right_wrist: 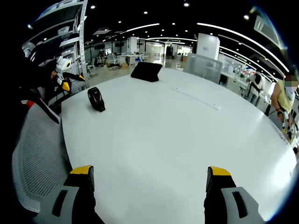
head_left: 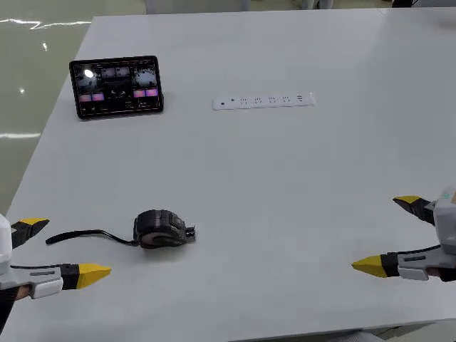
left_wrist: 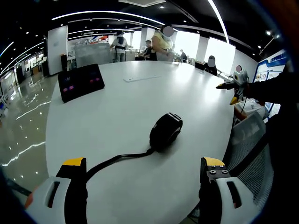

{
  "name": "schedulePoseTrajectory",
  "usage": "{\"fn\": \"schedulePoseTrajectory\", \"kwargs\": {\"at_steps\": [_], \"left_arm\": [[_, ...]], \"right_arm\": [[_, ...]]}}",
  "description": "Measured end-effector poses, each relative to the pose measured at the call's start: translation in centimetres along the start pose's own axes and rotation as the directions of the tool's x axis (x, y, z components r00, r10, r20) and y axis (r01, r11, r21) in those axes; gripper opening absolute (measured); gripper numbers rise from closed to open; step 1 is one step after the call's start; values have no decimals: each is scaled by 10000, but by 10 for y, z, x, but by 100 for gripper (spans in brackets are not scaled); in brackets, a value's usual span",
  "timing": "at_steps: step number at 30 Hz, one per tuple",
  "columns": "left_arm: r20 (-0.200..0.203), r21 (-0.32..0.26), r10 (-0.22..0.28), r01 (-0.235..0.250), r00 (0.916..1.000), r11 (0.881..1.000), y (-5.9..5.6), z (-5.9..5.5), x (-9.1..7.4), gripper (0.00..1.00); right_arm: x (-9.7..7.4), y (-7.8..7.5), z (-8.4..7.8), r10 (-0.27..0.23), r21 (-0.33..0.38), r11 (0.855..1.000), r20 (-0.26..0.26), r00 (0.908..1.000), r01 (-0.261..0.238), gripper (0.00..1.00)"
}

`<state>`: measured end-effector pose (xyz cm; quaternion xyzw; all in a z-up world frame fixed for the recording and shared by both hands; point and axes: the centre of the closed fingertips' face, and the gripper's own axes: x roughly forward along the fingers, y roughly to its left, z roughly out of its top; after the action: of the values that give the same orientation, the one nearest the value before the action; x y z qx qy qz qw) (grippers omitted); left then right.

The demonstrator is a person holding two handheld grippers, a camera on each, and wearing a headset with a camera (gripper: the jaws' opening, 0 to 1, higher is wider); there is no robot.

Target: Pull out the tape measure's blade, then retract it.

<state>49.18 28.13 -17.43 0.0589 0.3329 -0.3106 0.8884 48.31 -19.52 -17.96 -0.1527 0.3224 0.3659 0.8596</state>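
Note:
A black tape measure (head_left: 162,229) lies on the white table (head_left: 285,185) near its front left, its black wrist strap (head_left: 85,235) trailing to the left. In the left gripper view the tape measure (left_wrist: 165,130) sits ahead between the jaws, with the strap (left_wrist: 117,160) running back toward them. My left gripper (head_left: 71,249) stands open just left of the strap, holding nothing. Far to the right my right gripper (head_left: 388,235) is open and holds nothing. In the right gripper view the tape measure (right_wrist: 96,99) is small at the far left.
A dark tablet (head_left: 116,86) stands propped at the back left. A white power strip (head_left: 263,101) lies across the back middle. The table's front edge (head_left: 235,335) runs close below both grippers. A mesh chair (right_wrist: 37,154) stands beside the table; several people stand beyond the table (left_wrist: 163,39).

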Motion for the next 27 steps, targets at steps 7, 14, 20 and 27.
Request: {"fn": "schedulePoseTrajectory", "kwargs": {"at_steps": [7, 14, 20, 27], "left_arm": [[45, -252, 20, -19, 10000, 9997, 0, -1, -1, 99], [-30, -192, 103, -104, 9999, 9998, -1, -2, -1, 99], [21, -179, 47, -47, 10000, 9998, -3, 1, -2, 99], [81, -103, 12, -11, 10000, 9999, -6, 3, -2, 99]], "right_arm": [[-8, -10, -7, -192, 61, 9998, -62, 9998, 193, 99], [-11, -12, -9, -175, 225, 9996, -53, 9998, 176, 99], [-12, -7, -13, -17, 306, 9995, -151, 9999, 22, 99], [-15, -11, -12, -91, 301, 9995, -113, 9999, 94, 99]]}}
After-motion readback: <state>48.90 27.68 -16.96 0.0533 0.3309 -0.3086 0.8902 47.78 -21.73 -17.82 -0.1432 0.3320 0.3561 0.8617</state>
